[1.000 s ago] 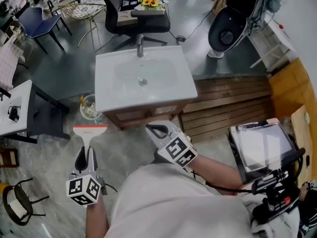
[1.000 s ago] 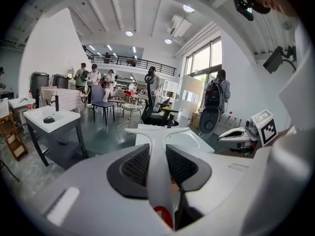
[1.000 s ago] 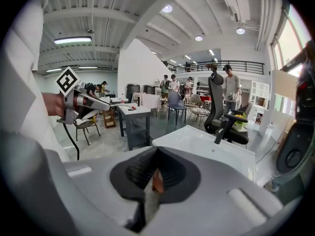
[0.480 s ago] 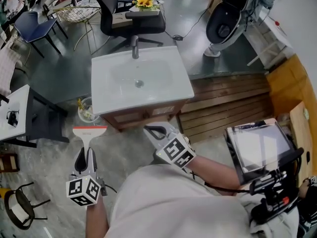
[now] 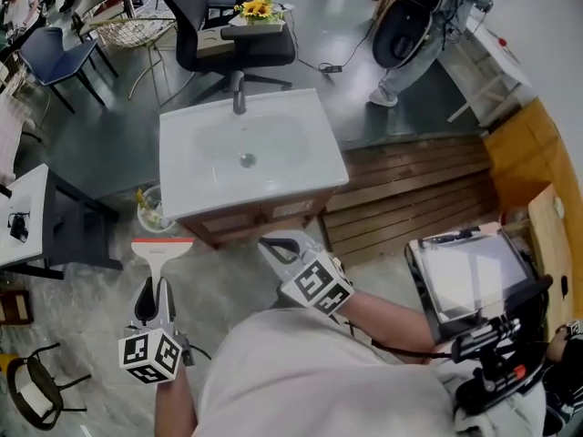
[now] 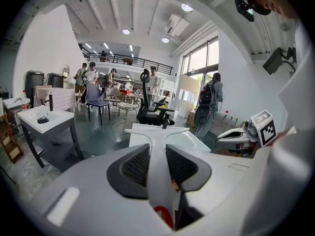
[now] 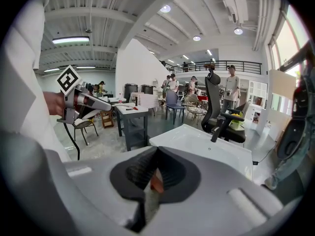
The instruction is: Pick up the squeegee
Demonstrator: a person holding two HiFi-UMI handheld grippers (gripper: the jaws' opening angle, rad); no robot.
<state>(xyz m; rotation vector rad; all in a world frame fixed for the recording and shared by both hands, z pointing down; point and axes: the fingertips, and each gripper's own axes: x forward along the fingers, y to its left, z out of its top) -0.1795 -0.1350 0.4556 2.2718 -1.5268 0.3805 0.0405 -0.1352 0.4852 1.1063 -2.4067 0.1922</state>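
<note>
Only the sink (image 5: 182,189) drifts leftward in view; left gripper (image 5: 155,291) clamps the squeegee (image 5: 162,247) handle, blade crosswise straight ahead; right gripper (image 5: 278,247) closed, empty.

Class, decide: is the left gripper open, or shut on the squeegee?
Shut on the squeegee: the left gripper's pads press both sides of its handle.

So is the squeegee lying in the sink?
No, the left gripper holds the squeegee by its handle, outside the sink.
</note>
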